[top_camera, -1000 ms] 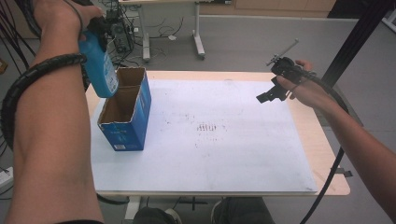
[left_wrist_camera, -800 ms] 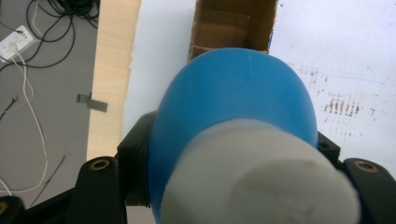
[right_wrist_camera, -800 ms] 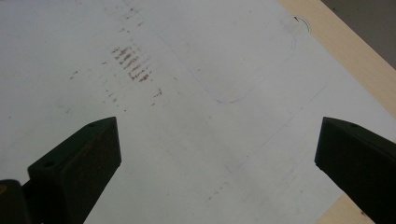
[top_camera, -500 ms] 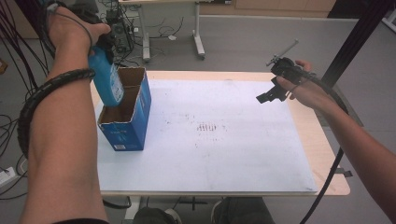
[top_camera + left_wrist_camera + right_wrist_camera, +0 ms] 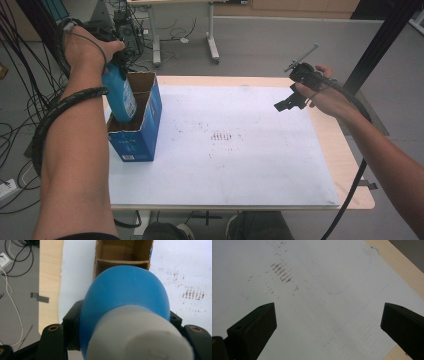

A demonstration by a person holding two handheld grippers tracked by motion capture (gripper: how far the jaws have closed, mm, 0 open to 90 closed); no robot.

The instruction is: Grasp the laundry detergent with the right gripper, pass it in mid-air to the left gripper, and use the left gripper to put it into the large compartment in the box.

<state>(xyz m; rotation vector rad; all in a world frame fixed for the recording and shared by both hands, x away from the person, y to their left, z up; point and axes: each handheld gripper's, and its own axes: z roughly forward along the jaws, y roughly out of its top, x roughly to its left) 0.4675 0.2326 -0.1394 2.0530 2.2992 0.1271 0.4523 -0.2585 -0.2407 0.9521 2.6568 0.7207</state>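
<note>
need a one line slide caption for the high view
Left gripper lowers a blue bottle into the open box while the right gripper hangs open above the table.

Left forearm [image 5: 75,150] reaching up the left side, wrapped in a coiled cable, hand [image 5: 87,47] bent downward at the wrist. Left gripper [image 5: 125,322] pointing down, fingers [image 5: 53,340] clamped on either side of a blue bottle [image 5: 119,95]. Right forearm [image 5: 380,150] stretched forward at the right, right gripper [image 5: 292,100] held aloft above the table [image 5: 350,150], tilted down, fingers [image 5: 254,325] spread wide with nothing between.
</note>
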